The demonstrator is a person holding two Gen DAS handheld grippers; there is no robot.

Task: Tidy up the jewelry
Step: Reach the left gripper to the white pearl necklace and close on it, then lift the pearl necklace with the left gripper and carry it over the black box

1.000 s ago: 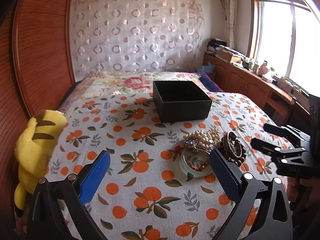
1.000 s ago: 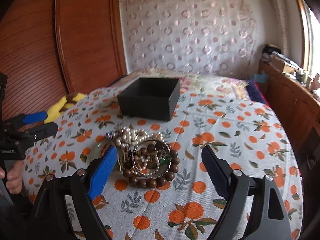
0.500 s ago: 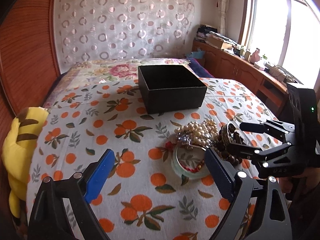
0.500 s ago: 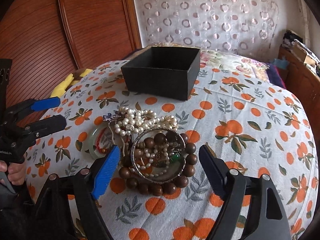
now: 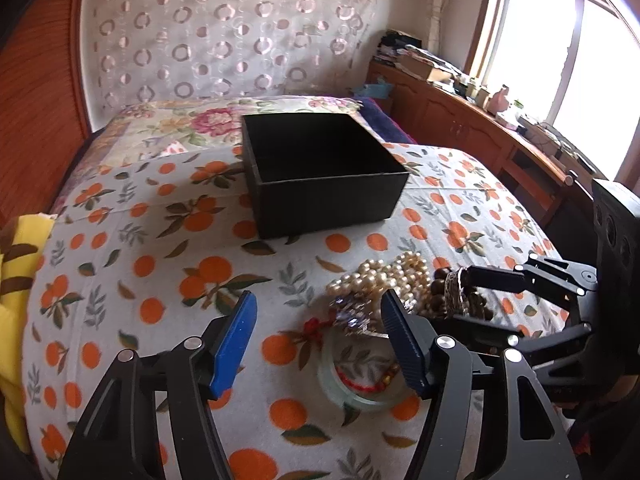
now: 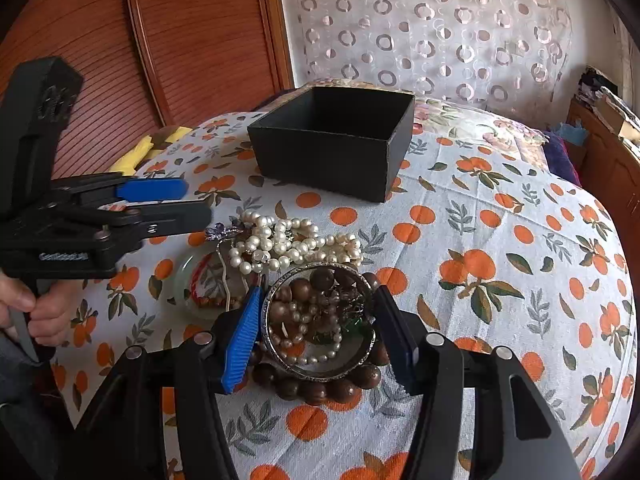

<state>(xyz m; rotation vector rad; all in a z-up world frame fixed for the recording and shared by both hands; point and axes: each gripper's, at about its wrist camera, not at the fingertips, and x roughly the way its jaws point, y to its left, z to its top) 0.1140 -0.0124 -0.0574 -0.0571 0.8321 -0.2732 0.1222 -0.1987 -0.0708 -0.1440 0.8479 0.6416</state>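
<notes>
Right gripper, jaws just narrowed onto the silver bangle; tangled wooden beads may drag out. Left gripper half-open, empty.

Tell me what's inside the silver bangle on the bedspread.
Inside the silver bangle lie brown wooden beads, small pearls and a green piece. The bedspread beneath them is covered, so anything deeper in the pile cannot be seen.
</notes>
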